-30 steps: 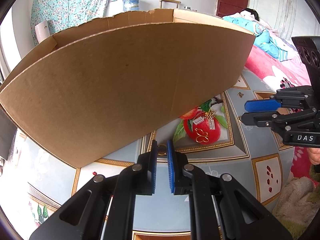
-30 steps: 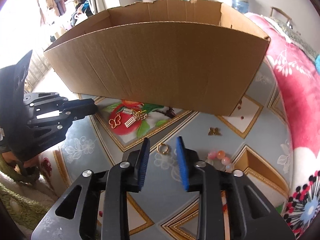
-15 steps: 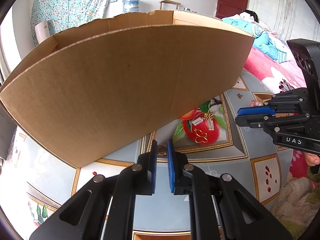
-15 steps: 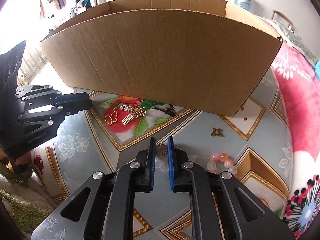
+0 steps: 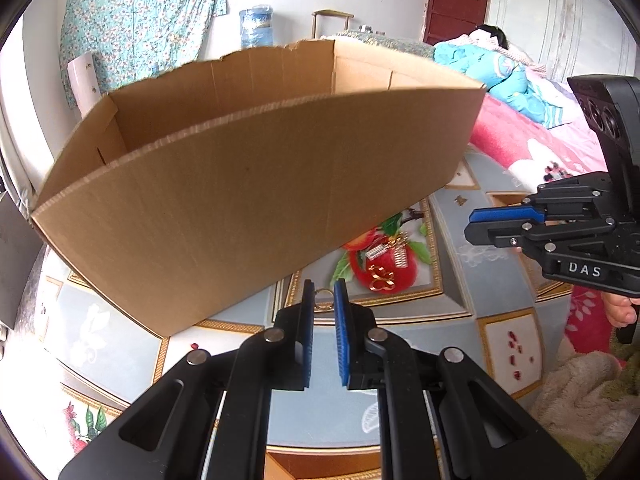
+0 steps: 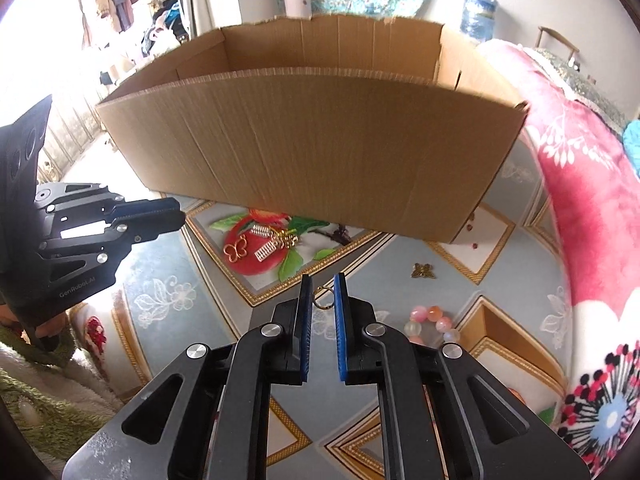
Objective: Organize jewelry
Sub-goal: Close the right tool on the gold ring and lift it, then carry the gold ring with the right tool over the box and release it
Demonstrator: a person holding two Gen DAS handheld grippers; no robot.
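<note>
Pinches a small ring between the tips of the left gripper; pinches a second ring in the right gripper. Leaves open mat beneath both. Faces a cardboard box just ahead, open-topped, its floor hidden behind the near wall. Shows earrings ahead and a bead bracelet, partly cut off, beside the right finger.

From my left wrist view I read "DAS" in white on the black body of the right tool. From my right wrist view, "GenRobot.AI" is printed on the left tool.
</note>
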